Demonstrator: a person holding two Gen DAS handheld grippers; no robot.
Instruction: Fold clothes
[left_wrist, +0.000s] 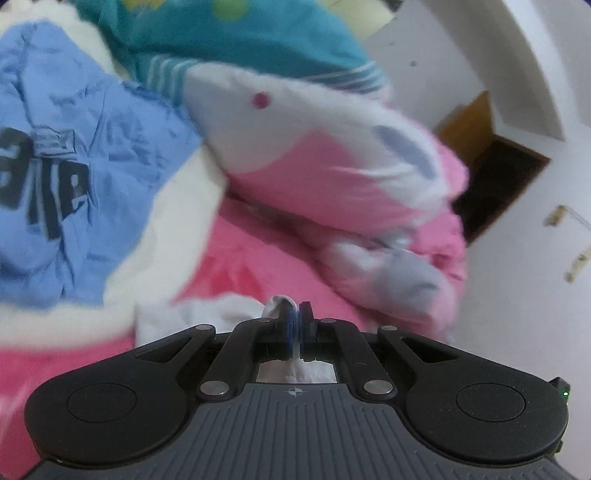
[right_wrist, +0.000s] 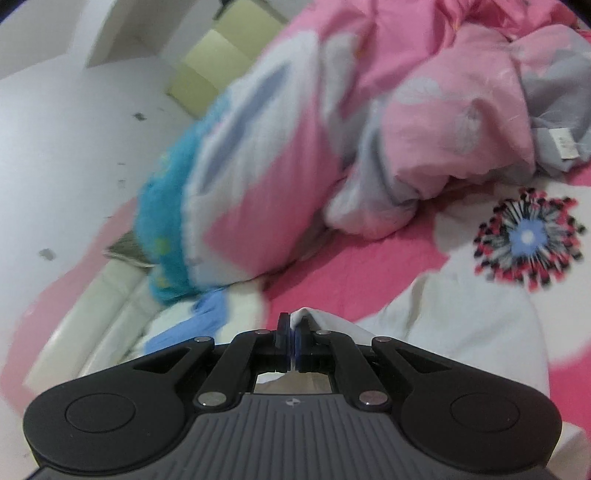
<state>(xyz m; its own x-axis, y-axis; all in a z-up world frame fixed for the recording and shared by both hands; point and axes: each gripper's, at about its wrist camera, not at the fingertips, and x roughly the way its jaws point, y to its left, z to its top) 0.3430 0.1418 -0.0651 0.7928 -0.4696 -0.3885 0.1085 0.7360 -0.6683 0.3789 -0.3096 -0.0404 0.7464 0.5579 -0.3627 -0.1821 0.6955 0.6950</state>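
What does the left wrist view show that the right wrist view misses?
Only the left wrist view shows the crumpled light blue T-shirt with dark lettering and a dark wooden-framed opening in the white wall.

Only the right wrist view shows the red, black and blue flower print on the pink bedsheet and a grey cloth with a white care label.

Both show the pink and white quilt, the teal fleece blanket, and a tool shut on white fabric: the left tool and the right tool.
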